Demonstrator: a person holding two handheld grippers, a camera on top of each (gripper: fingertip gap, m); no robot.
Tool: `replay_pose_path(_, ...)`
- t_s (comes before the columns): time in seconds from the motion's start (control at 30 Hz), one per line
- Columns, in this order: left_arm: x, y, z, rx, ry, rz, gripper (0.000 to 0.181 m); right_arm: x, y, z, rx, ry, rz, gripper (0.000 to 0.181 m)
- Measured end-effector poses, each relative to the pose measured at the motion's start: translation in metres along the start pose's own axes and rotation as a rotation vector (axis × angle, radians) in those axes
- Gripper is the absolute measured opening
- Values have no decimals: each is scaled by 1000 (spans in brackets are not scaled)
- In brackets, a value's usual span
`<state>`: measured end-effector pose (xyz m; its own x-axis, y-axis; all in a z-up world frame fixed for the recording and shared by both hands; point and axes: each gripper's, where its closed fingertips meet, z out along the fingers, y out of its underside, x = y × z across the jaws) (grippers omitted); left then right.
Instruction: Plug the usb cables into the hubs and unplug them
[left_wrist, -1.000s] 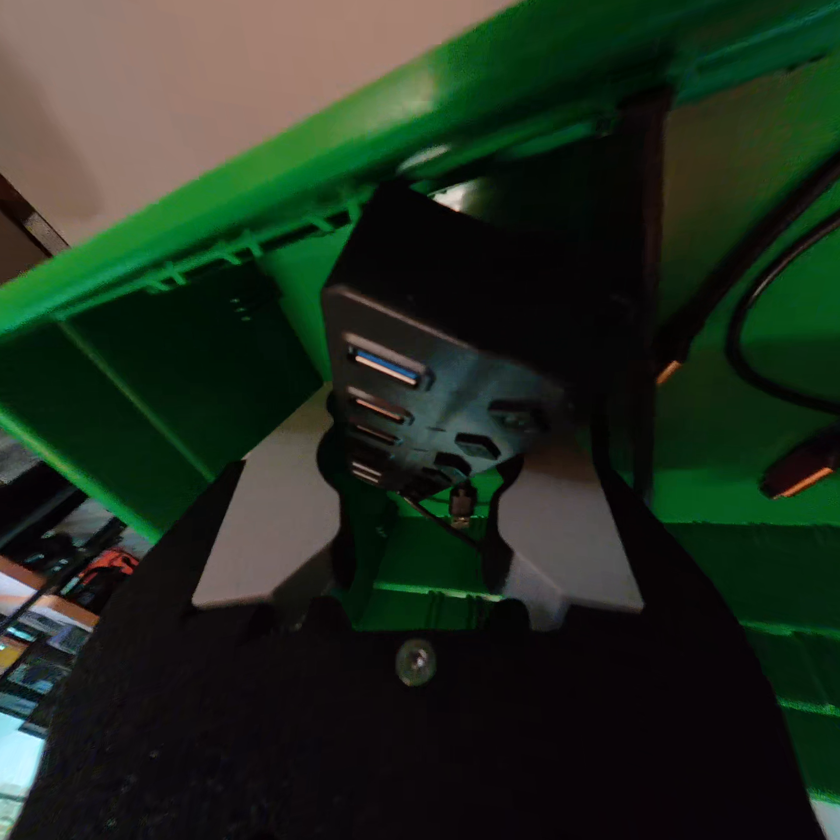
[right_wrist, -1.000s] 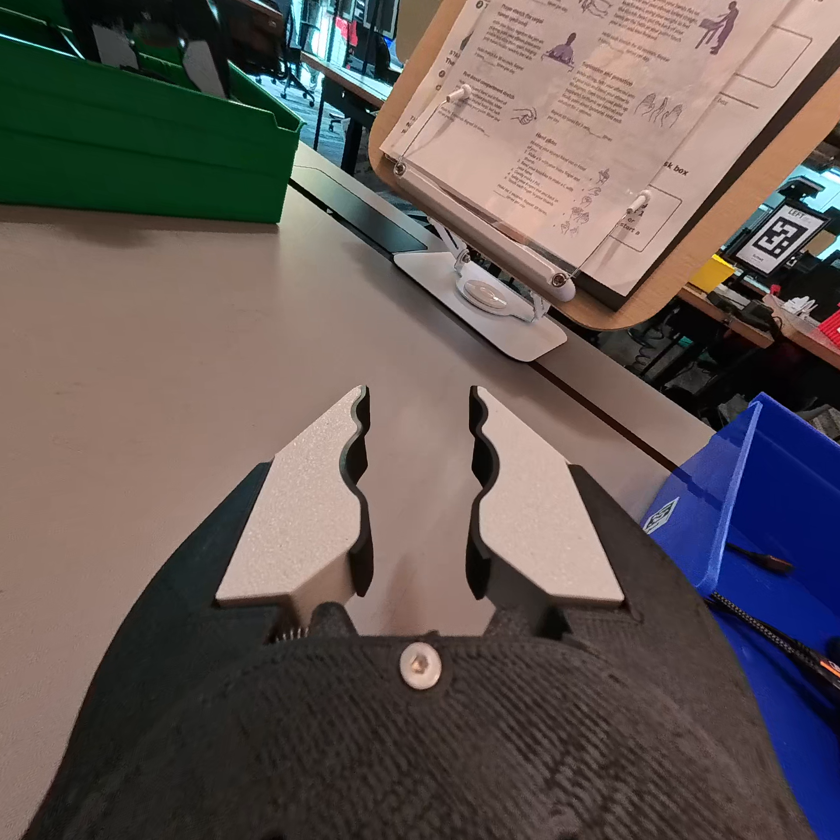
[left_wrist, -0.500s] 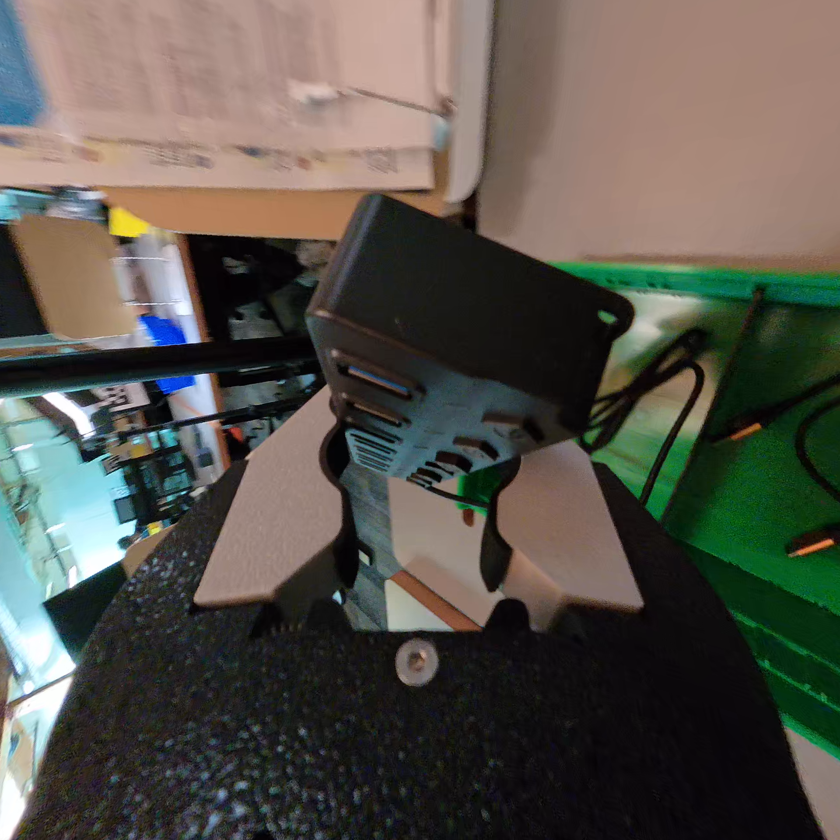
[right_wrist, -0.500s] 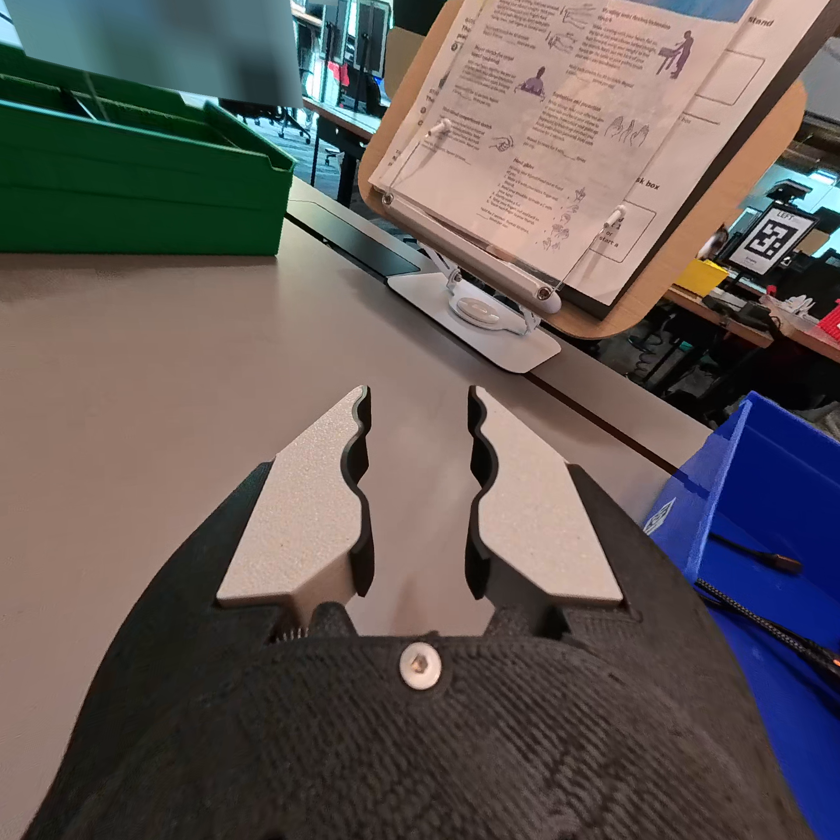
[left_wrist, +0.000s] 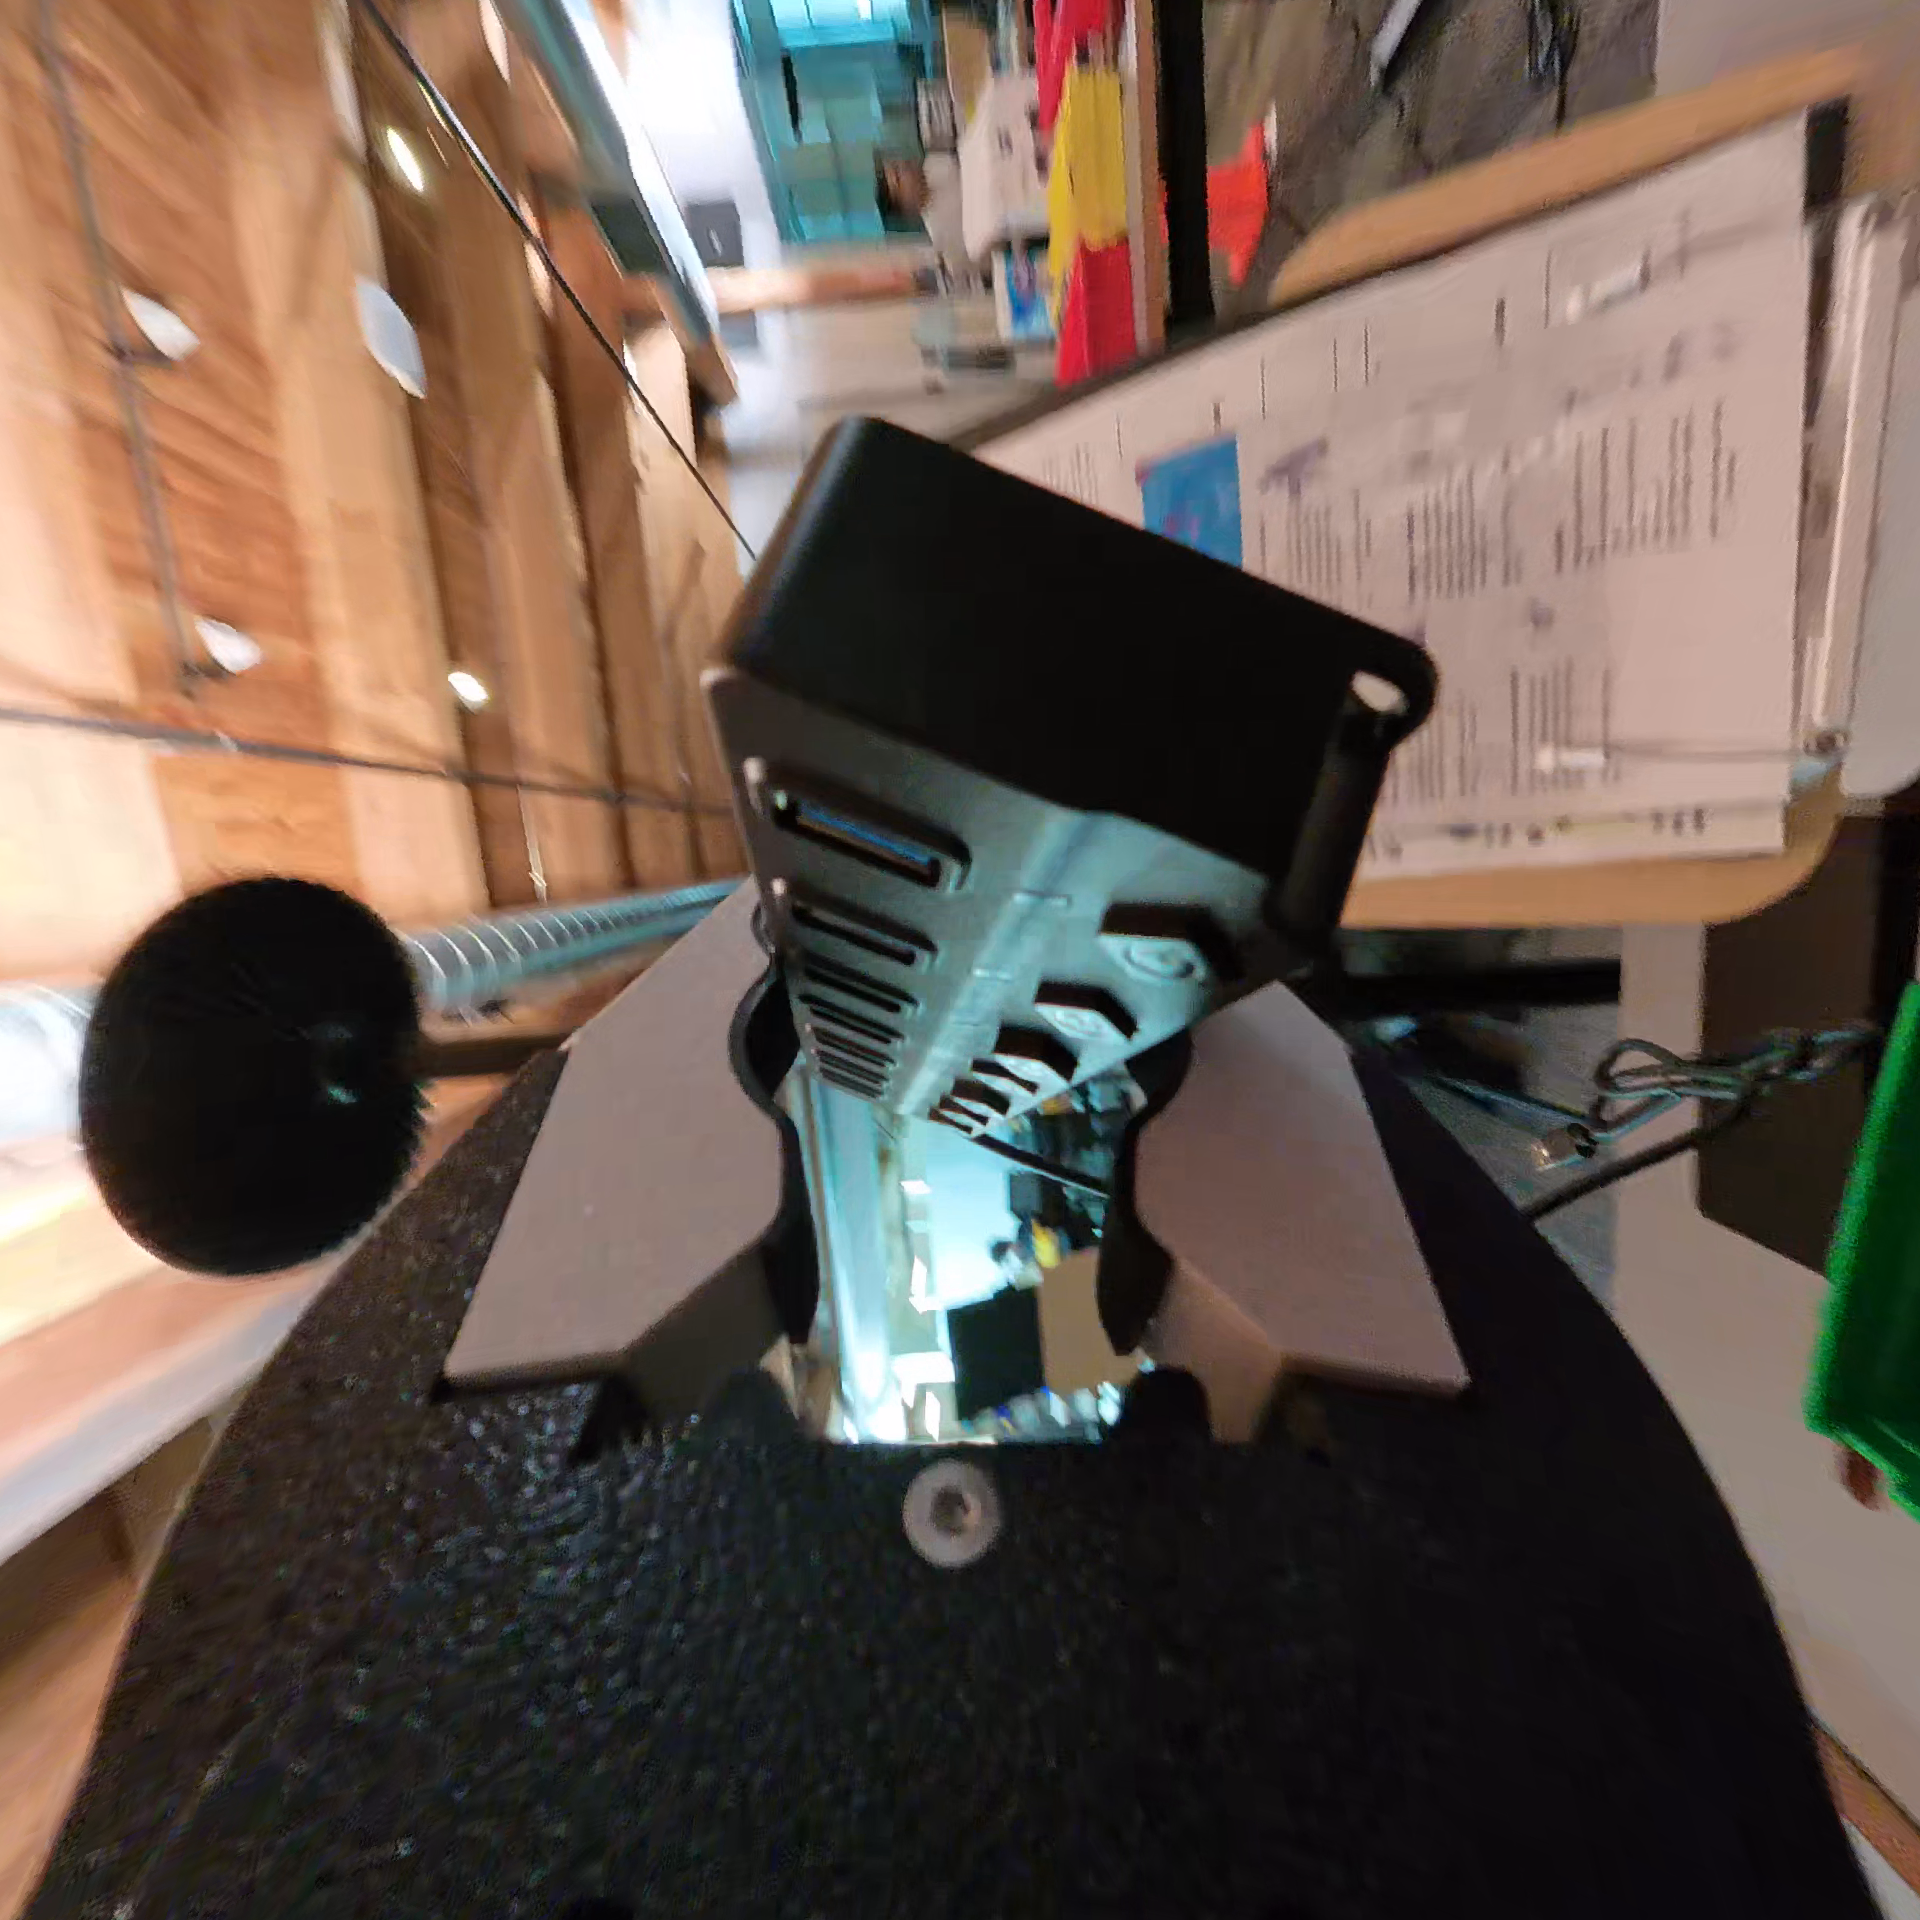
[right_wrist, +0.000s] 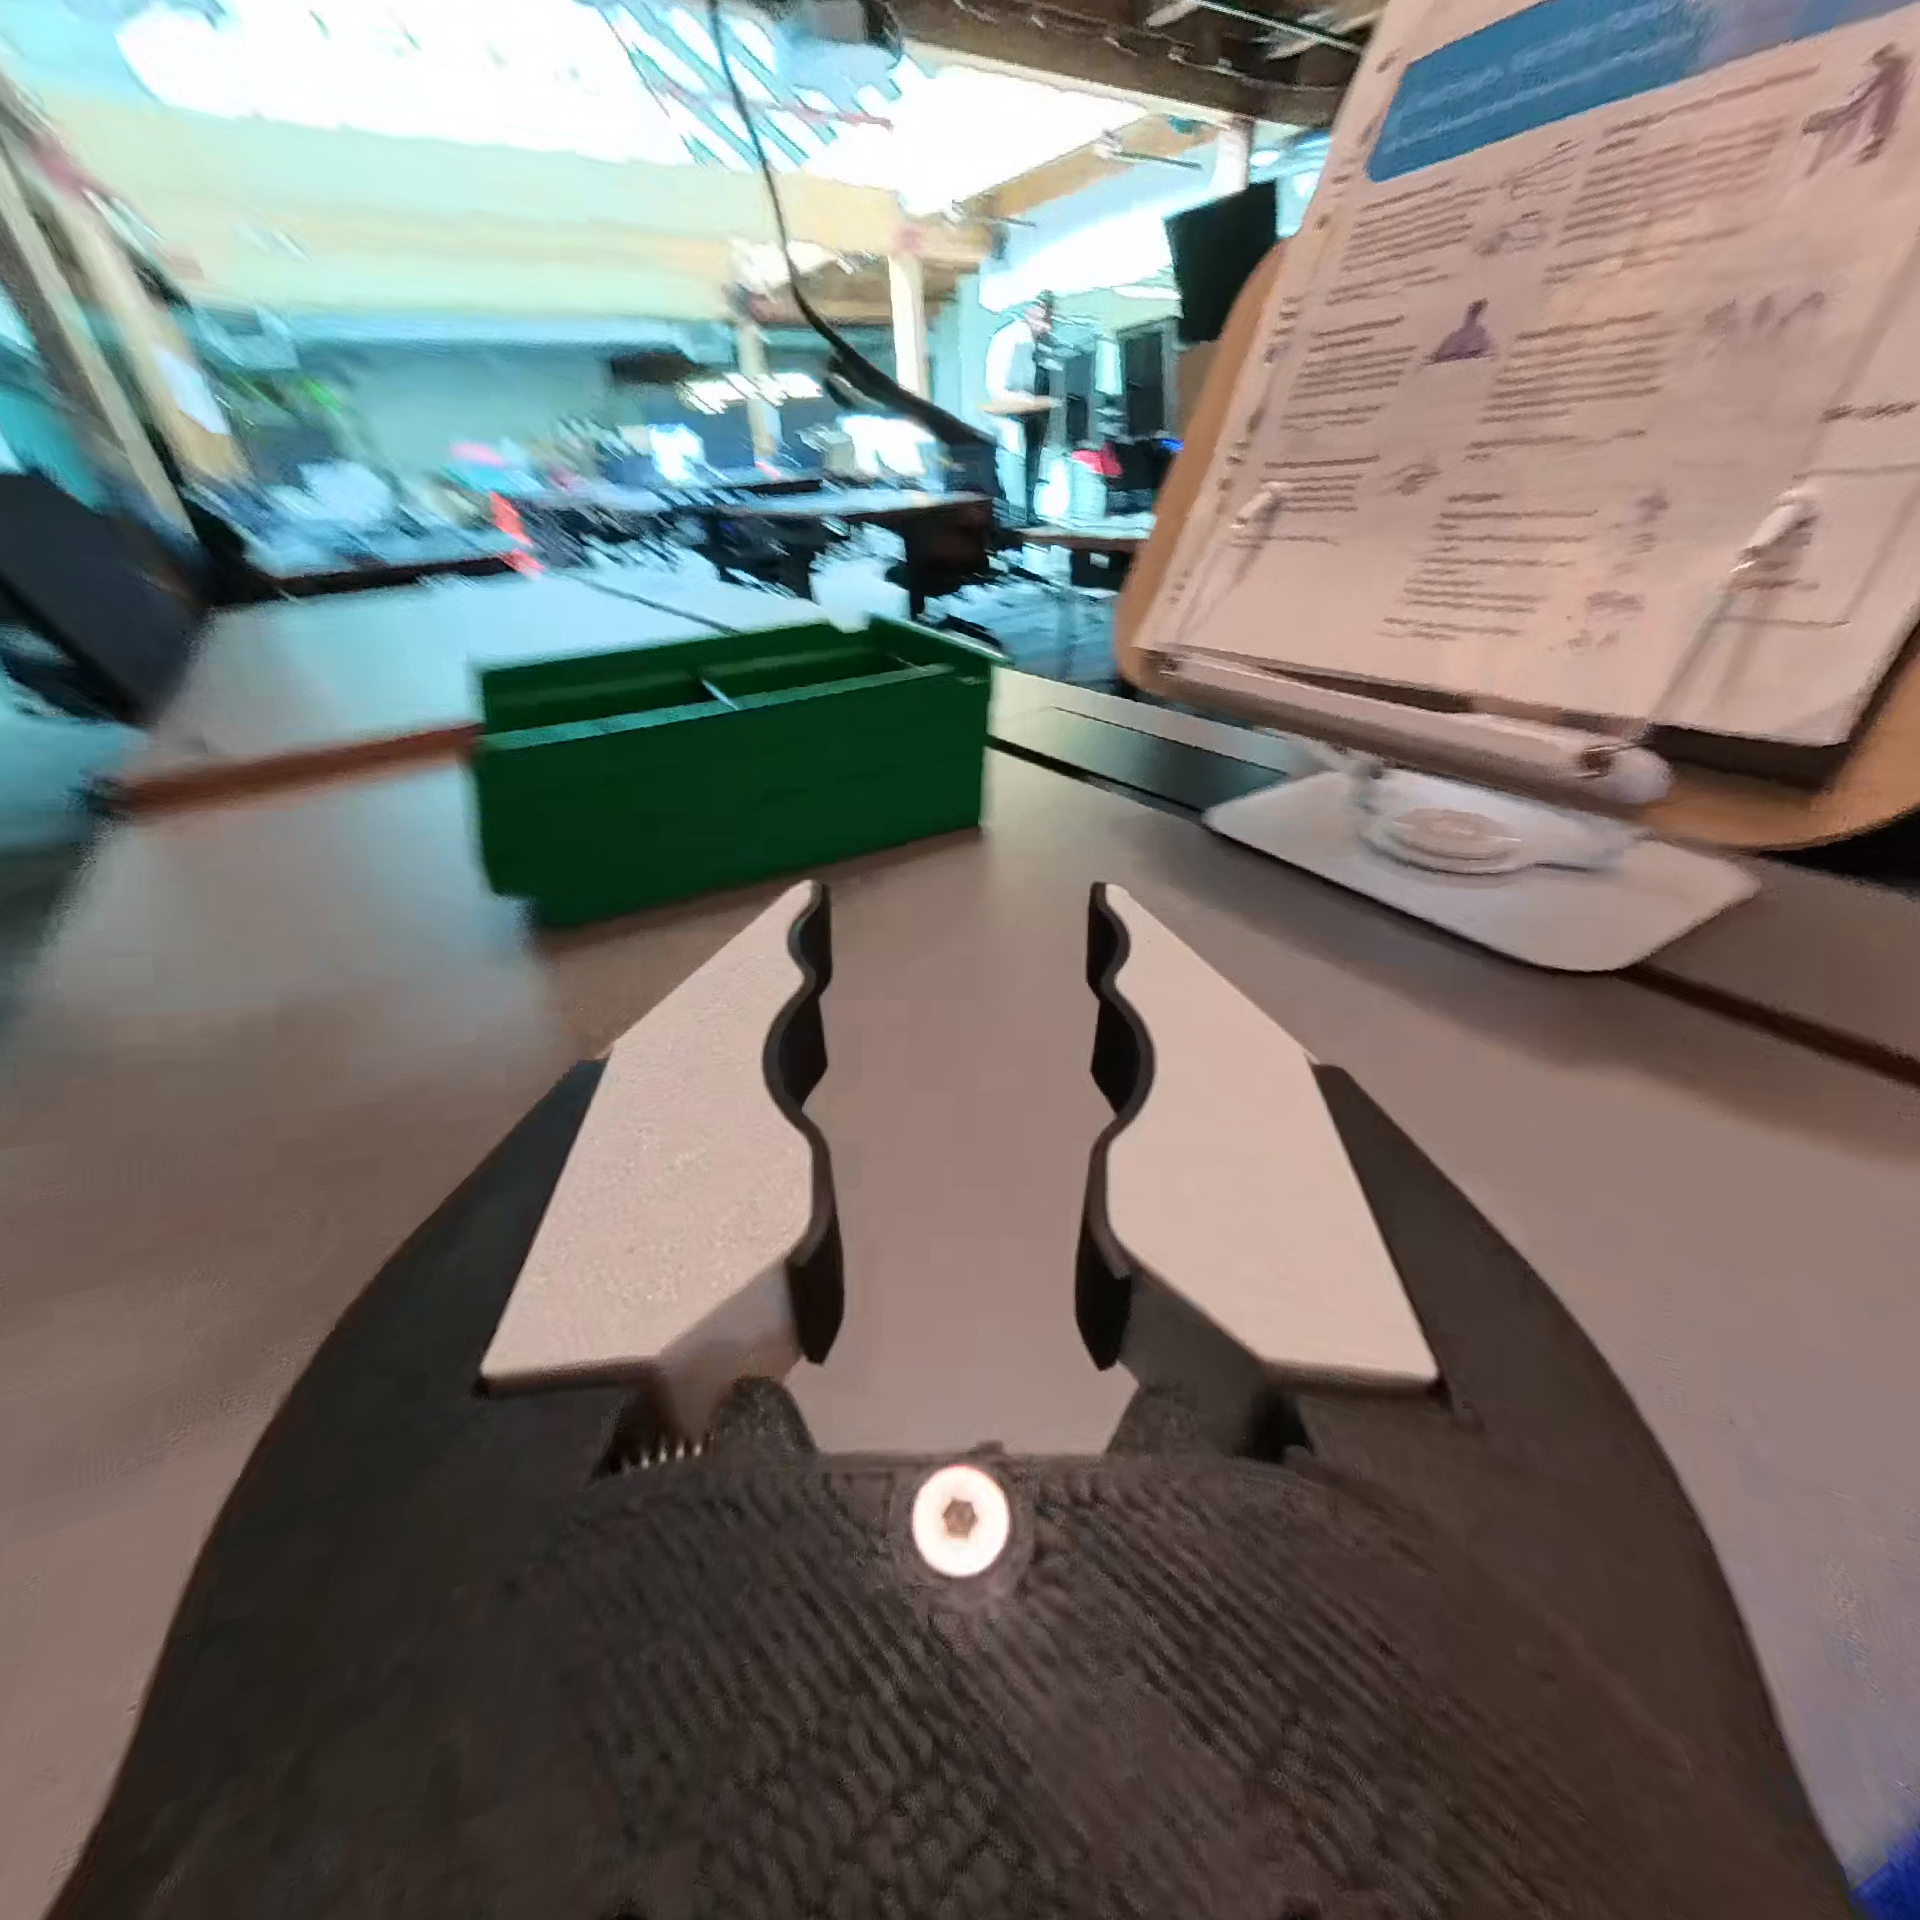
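My left gripper is shut on a black USB hub and holds it up in the air, tilted. The hub's grey port face with several slots turns toward the camera. A thin black cable hangs from the hub toward the right. My right gripper is open and empty, low over the grey table. A green bin stands on the table ahead of it, and its edge shows at the right of the left wrist view.
A wooden document stand with printed sheets on a white base stands at the right of the table; it also shows in the left wrist view. A black fuzzy microphone ball sits at left. Workshop desks lie behind.
My left gripper lifted the hub out of the green bin and swung up and round, so the ceiling shows. My right gripper turned left toward the green bin; the blue bin left view.
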<state>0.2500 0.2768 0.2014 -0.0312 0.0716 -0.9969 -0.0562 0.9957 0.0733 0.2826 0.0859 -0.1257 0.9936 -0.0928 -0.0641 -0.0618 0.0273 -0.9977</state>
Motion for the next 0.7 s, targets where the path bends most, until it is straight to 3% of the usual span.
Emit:
replay_pose_path(0.17,35,-95,-12,157,-128,214,60,-21,-24,-6,142,-278,460,64)
replay_pose_path(0.3,117,-156,-14,283,-142,372,61,-38,-34,-12,156,-481,657,71)
replay_pose_path(0.43,203,-197,-12,373,-100,419,61,-48,-42,-14,191,-603,804,71)
replay_pose_path(0.53,249,-227,-18,434,-155,503,61,-53,-39,-12,173,-645,869,75)
replay_pose_path(0.63,264,-241,-22,451,-239,451,61,-61,-45,-22,201,-772,941,62)
replay_pose_path(0.7,266,-243,-23,480,-242,369,62,-60,-46,-23,220,-784,961,66)
